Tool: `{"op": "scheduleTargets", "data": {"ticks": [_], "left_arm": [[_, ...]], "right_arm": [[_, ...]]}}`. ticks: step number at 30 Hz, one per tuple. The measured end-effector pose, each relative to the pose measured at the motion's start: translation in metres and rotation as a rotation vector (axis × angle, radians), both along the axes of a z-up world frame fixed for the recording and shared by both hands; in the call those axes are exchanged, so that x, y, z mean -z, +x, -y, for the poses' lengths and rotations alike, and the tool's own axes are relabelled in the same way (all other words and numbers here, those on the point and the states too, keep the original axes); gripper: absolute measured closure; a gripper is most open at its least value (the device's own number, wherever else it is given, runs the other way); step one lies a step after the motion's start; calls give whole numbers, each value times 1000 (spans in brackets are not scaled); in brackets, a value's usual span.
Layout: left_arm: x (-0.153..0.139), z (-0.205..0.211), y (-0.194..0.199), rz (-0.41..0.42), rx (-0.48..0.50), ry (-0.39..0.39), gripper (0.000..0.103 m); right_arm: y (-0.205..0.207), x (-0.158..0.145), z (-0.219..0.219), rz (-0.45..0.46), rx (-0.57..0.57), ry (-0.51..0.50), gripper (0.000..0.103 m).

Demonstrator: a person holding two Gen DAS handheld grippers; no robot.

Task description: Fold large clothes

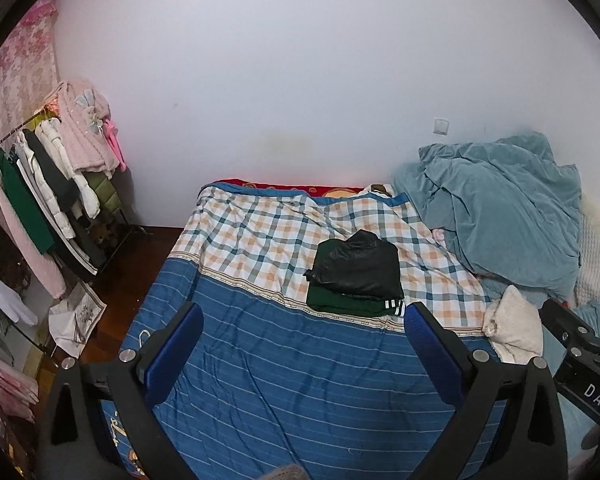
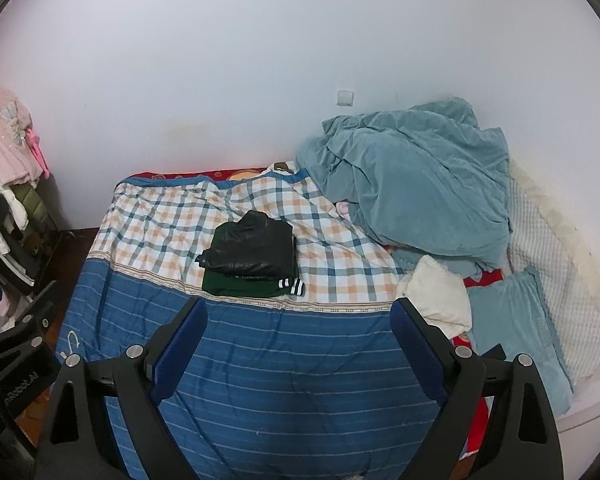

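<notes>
**Two folded garments stacked mid-bed, both tongs spread and empty**

While I hold both tools above the foot of the bed point(image 1: 268, 380), the left tongs point(image 1: 304, 356) stand spread wide over the blue striped quilt, pinching nothing. My right tongs point(image 2: 300, 348) are spread the same way, also empty, and their black frame shows at the right edge of the left wrist view. A folded black jacket point(image 2: 256, 248) lies on top of a folded green garment point(image 2: 240, 286) with white-striped cuffs, the stack resting on the checked part of the quilt, well apart from both tools. A crumpled teal blanket point(image 2: 412, 188) is heaped to the right near the wall, with a cream cloth point(image 2: 436, 296) just beside it. A clothes rack point(image 1: 48, 184) stands left of the bed.
</notes>
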State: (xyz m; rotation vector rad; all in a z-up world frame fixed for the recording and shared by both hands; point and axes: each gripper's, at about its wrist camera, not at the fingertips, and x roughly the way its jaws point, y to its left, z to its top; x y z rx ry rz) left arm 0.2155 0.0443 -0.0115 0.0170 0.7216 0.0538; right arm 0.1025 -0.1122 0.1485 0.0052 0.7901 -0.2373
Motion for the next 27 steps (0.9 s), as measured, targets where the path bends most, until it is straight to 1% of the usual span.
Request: {"op": "scheduleTargets", "data": {"ticks": [6,27], "left_arm": [[-3,-2,-4,9,-4,1,0],[-10,2,-12,30,10,13,0]], "right_arm": [[-1,-3,-3,3,-16,-11,9],[-11,-6,-6,4,-19,1,9]]}}
